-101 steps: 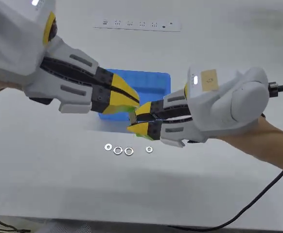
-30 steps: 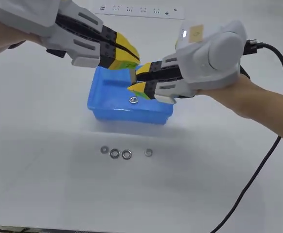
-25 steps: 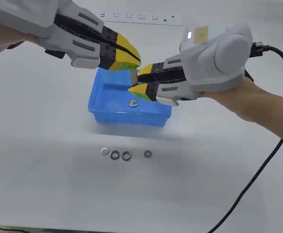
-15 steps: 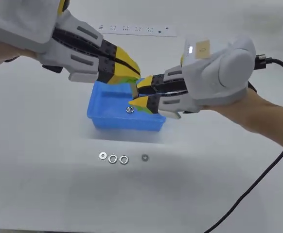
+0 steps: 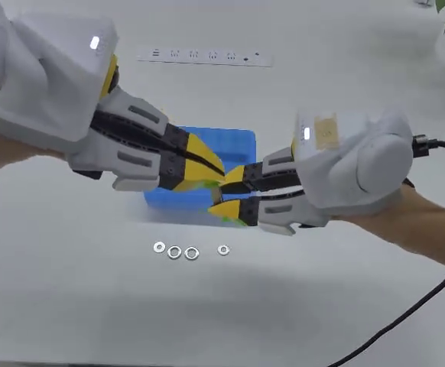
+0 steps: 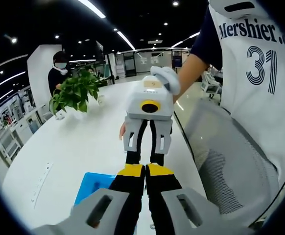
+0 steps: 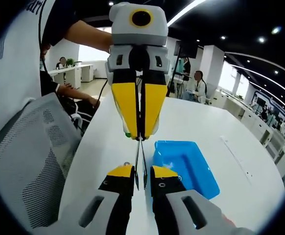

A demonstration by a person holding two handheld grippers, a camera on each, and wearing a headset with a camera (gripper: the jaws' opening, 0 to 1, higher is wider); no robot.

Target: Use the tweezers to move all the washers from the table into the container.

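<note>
**Tweezers** (image 7: 140, 157): thin bright metal, two prongs slightly apart. You hold them clamped in your left gripper (image 7: 139, 137). Their prongs run between the parted jaws of your right gripper (image 7: 142, 172), above the table just beside the container.

**Container** (image 5: 236, 142): a shallow blue rectangular tray, upright and partly hidden in your head view.

**Washers** (image 5: 191, 253): four small silver rings lying flat in a row in front of the container. Three sit close together, the fourth a little apart.

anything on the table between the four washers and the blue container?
Nothing visible on the table between the washers and the container. The left hand-held gripper and right hand-held gripper cover the container's near edge in the head view, seemingly above it.
</note>
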